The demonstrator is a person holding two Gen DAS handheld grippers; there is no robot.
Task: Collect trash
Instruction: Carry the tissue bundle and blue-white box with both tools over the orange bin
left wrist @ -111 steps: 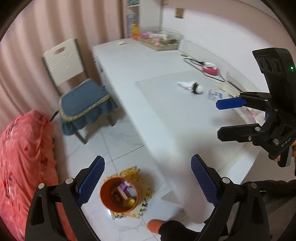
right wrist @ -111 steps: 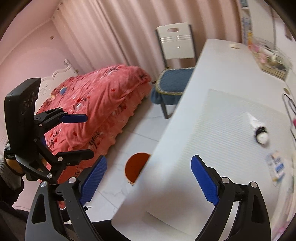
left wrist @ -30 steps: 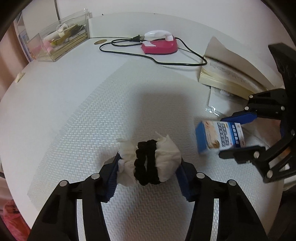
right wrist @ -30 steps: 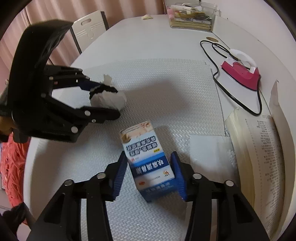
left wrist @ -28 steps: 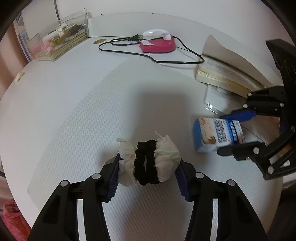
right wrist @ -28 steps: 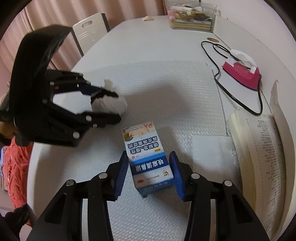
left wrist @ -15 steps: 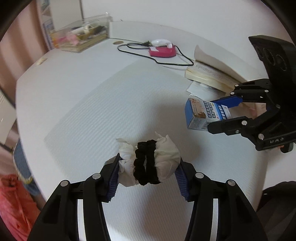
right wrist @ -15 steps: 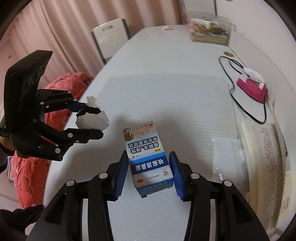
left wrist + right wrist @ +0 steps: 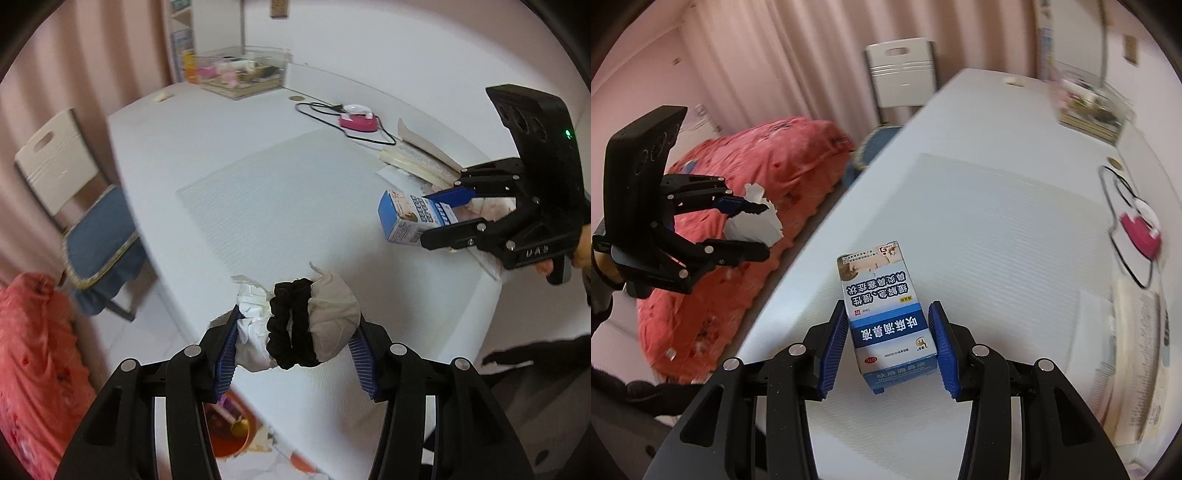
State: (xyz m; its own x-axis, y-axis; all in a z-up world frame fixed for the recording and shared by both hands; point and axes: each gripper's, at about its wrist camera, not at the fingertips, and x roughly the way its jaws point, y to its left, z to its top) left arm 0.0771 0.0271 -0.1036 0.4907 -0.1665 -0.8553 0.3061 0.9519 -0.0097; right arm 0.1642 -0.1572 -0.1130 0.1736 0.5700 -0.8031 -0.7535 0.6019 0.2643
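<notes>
Tissue wad (image 9: 299, 325) and box (image 9: 886, 317) held clamped above table (image 9: 280, 206).

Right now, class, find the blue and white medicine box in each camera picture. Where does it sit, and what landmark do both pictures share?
Left wrist view: the medicine box is at right of centre, clamped in the right gripper.
Right wrist view: the medicine box is at lower centre, between that gripper's jaws.
Shared landmark: the pink iron on the white table.
</notes>
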